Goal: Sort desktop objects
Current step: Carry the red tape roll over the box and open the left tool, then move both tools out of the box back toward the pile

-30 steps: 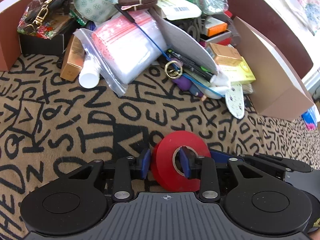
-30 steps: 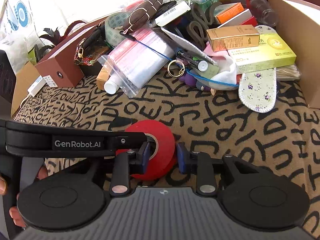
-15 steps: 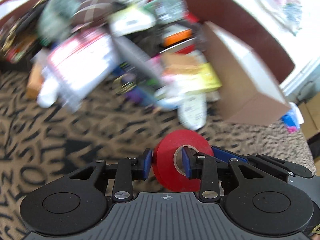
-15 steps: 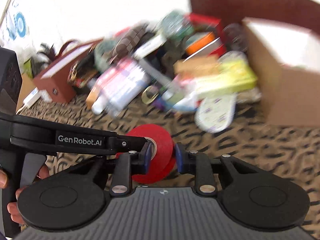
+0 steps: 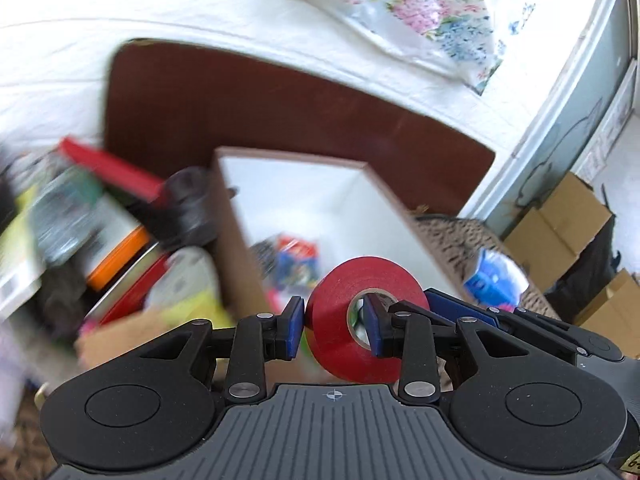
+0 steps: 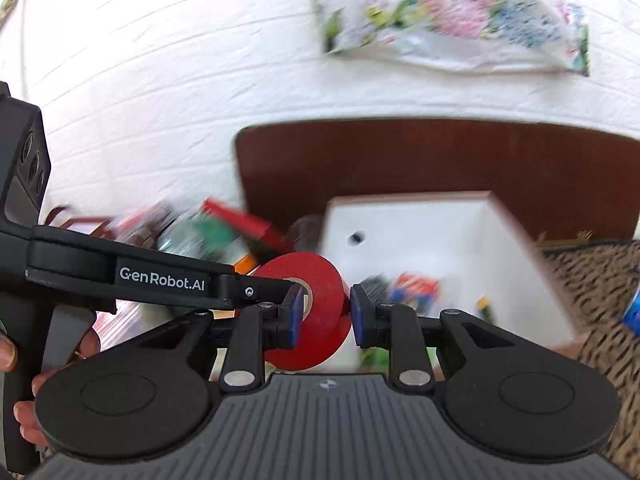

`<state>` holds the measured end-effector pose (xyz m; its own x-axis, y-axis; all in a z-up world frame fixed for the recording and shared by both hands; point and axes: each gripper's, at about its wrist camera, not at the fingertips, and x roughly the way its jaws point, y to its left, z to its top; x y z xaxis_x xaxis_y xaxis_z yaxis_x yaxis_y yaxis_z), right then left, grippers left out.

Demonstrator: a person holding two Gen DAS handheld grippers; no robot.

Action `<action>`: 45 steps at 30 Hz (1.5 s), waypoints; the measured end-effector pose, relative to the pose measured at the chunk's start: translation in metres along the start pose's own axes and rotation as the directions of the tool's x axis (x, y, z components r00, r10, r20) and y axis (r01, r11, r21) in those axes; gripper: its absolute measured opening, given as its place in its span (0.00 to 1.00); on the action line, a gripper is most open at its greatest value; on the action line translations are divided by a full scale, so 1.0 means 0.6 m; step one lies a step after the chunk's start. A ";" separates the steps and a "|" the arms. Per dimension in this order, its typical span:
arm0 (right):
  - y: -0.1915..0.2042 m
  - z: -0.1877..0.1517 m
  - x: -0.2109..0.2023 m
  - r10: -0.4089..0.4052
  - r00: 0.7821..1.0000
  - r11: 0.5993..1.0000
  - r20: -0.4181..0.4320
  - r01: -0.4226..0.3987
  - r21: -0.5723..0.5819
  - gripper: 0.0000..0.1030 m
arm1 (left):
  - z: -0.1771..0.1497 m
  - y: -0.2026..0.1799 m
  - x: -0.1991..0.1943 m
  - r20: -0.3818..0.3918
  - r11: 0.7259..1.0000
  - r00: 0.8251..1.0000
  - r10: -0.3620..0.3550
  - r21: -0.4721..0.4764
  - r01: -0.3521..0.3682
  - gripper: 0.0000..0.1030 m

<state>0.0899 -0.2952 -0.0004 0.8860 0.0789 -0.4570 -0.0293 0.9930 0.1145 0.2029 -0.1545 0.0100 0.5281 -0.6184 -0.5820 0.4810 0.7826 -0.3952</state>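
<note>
A red tape roll (image 5: 362, 320) is held between both grippers in the air. My left gripper (image 5: 334, 326) is shut on one side of its ring, with the right finger inside the core. My right gripper (image 6: 324, 312) is shut on the other side of the roll (image 6: 316, 308), with its left finger in the core. The roll hangs in front of an open cardboard box (image 5: 288, 200) with a white inside, which also shows in the right wrist view (image 6: 420, 232). Small coloured items lie at the bottom of the box.
A blurred pile of desk clutter (image 5: 100, 240) lies left of the box. A dark brown board (image 5: 280, 112) stands behind the box against a white brick wall. Cardboard cartons (image 5: 560, 232) stand at the far right on the floor.
Both grippers have lifted the red tape roll off the patterned cloth and swung it up and to the right, from in front of the pile to in front of the open box.
</note>
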 end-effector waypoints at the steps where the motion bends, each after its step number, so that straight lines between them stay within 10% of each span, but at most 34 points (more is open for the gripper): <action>1: -0.016 0.012 0.009 -0.005 1.000 1.000 0.003 0.005 0.008 0.27 | 0.016 -0.003 0.019 -0.005 1.000 1.000 -0.012 -0.013 0.012 0.32; 7: -0.117 0.077 0.081 0.051 0.999 0.993 0.001 -0.050 0.105 0.00 | 0.076 0.009 0.163 -0.096 0.998 0.995 -0.017 -0.054 0.012 0.43; 9: -0.134 0.092 0.125 0.028 0.998 0.996 -0.052 -0.023 0.091 0.01 | 0.085 0.015 0.214 -0.129 0.995 0.990 -0.051 -0.091 0.040 0.24; 18: -0.212 0.047 0.266 -0.081 0.968 0.989 -0.236 0.108 0.102 0.01 | 0.096 0.054 0.404 -0.267 0.978 0.962 -0.063 -0.211 0.005 0.31; 20: -0.221 0.037 0.279 -0.103 0.961 0.986 -0.257 0.133 0.101 0.02 | 0.097 0.052 0.404 -0.242 0.985 0.970 -0.035 -0.174 -0.008 0.46; 22: -0.230 0.034 0.288 -0.126 0.956 0.981 -0.264 0.159 0.108 0.11 | 0.097 0.046 0.396 -0.201 0.991 0.979 0.045 -0.118 -0.069 0.94; 25: -0.237 0.027 0.291 -0.134 0.957 0.979 -0.256 0.168 0.117 0.65 | 0.093 0.043 0.379 -0.150 0.993 0.988 0.041 -0.108 -0.057 0.97; 30: -0.237 0.027 0.279 -0.116 0.966 0.980 -0.229 0.148 0.129 0.88 | 0.085 0.030 0.357 -0.160 0.997 0.987 0.014 -0.073 -0.026 1.00; 45: -0.177 0.041 0.190 -0.090 0.981 0.990 -0.174 0.108 0.093 0.97 | 0.066 -0.035 0.244 -0.071 0.995 0.995 0.070 0.071 -0.065 1.00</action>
<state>0.2056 -0.3939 -0.0431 0.7906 0.0029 -0.6123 0.1095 0.9832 0.1460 0.2981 -0.2643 -0.0389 0.5089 -0.5558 -0.6573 0.4941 0.8139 -0.3057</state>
